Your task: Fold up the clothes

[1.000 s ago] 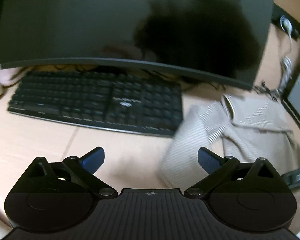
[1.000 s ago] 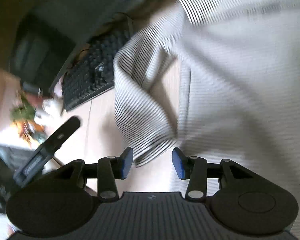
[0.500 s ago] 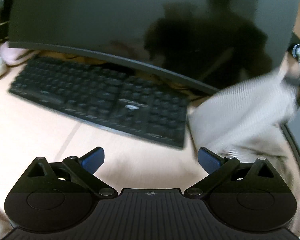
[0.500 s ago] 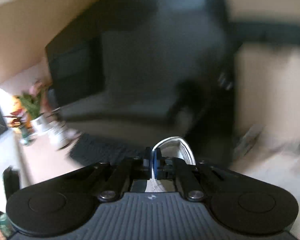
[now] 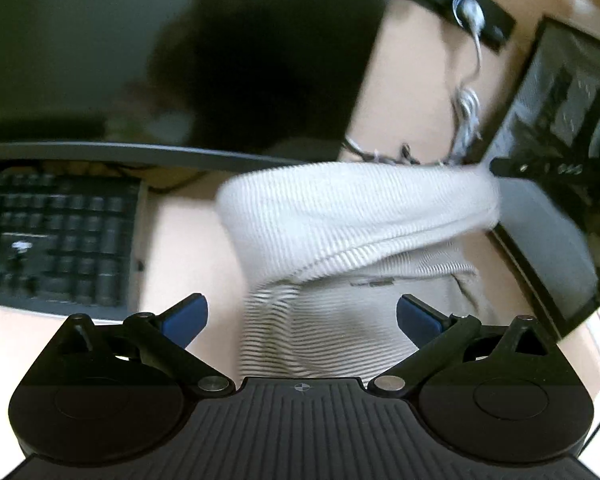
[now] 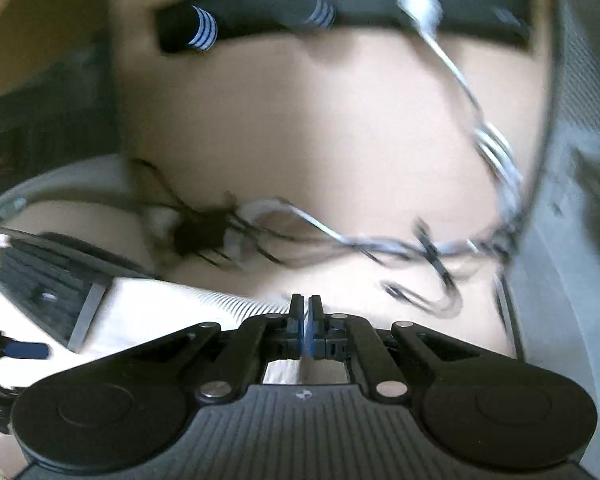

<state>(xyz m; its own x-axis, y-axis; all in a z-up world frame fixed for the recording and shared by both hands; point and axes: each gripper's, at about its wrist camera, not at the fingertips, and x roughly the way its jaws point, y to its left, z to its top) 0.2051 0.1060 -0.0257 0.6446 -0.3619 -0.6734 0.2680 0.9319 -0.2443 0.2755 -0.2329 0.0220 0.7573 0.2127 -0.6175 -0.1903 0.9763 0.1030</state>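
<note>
A beige striped knit garment (image 5: 340,216) lies on the wooden desk (image 5: 180,248) right of the keyboard. One part is lifted and stretched to the right, above the rest. My left gripper (image 5: 302,314) is open and empty, its blue pads on either side of the garment's near part. My right gripper (image 6: 308,320) is shut on an edge of the garment (image 6: 204,304), which trails off to its left. The right gripper also shows at the right edge of the left wrist view (image 5: 548,176), holding the stretched end.
A black keyboard (image 5: 48,240) lies at left under a dark curved monitor (image 5: 160,60). A tangle of cables (image 6: 340,240) and a black power strip (image 6: 340,8) sit at the back. A dark computer case (image 5: 560,120) stands at right.
My right gripper closed on the garment's edge and pulled it up and toward the right rear. My left gripper moved right, over the garment, and stayed open.
</note>
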